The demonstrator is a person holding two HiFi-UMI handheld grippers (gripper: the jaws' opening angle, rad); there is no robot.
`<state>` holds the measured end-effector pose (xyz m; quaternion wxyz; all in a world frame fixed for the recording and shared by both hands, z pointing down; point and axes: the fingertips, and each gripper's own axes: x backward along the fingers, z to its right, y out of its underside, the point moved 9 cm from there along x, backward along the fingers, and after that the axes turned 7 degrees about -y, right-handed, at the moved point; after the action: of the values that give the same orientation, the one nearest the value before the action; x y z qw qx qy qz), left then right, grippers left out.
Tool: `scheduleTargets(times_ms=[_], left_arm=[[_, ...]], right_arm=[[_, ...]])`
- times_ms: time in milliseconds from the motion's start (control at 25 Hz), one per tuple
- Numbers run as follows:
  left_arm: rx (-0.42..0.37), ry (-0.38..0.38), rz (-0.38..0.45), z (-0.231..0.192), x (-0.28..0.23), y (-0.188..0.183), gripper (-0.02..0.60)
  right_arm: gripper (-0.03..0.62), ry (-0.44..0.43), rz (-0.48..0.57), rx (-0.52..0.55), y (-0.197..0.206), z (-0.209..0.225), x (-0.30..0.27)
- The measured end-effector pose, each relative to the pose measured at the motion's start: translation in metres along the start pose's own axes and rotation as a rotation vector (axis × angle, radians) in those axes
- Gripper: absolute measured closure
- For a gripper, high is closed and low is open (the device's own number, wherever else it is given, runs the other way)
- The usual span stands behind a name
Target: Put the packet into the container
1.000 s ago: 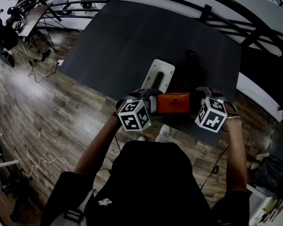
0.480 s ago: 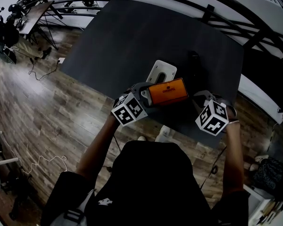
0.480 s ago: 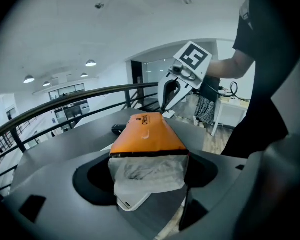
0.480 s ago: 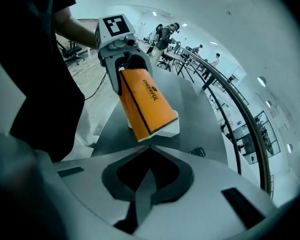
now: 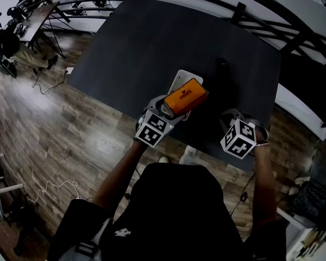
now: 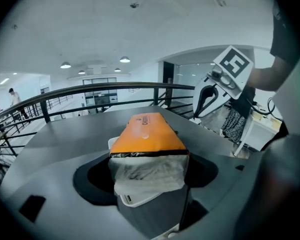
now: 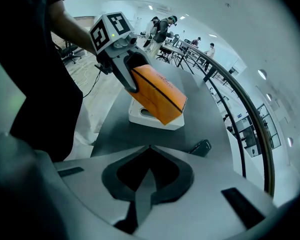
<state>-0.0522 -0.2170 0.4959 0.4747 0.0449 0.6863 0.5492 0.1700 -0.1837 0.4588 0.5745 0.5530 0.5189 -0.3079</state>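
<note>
We grip the packet [image 5: 186, 95] endwise in the left gripper [image 6: 147, 176], its far end over the container [image 5: 176, 80]; the right gripper [image 7: 142, 184] has its jaws clenched, empty.

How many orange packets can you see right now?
1. The orange packet is held by the left gripper, tilted, its far end over the white container on the dark table. The container's inside is partly hidden.

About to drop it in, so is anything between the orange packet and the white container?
Nothing visible. The left gripper holds the packet tilted right over the container; the right gripper is shut, off to one side.
</note>
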Motion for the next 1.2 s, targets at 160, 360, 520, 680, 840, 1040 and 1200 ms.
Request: scheduleTargets(times_ms=[160, 360, 520, 680, 840, 1040, 1200], left_arm=[[0.026, -0.082, -0.023, 0.002, -0.005, 0.004, 0.204], [0.141, -0.186, -0.036, 0.004, -0.019, 0.009, 0.204], [0.169, -0.242, -0.058, 0.012, -0.027, 0.009, 0.204], [0.185, -0.312, -0.066, 0.014, -0.033, 0.010, 0.204], [0.195, -0.330, -0.093, 0.015, -0.044, 0.015, 0.204], [0.210, -0.341, -0.110, 0.019, -0.057, 0.024, 0.204], [0.212, -0.349, -0.123, 0.020, -0.064, 0.029, 0.204]], right_arm=[[0.591, 0.015, 0.030, -0.027, -0.002, -0.002, -0.003], [0.591, 0.041, 0.069, -0.076, -0.001, -0.008, -0.003], [0.591, 0.025, 0.065, -0.097, 0.004, -0.017, -0.003], [0.591, 0.002, 0.059, -0.118, 0.013, -0.023, -0.004], [0.591, -0.029, 0.053, -0.129, 0.017, -0.029, -0.006], [0.591, -0.061, 0.051, -0.137, 0.019, -0.035, -0.009], [0.591, -0.083, 0.040, -0.146, 0.026, -0.037, -0.010]])
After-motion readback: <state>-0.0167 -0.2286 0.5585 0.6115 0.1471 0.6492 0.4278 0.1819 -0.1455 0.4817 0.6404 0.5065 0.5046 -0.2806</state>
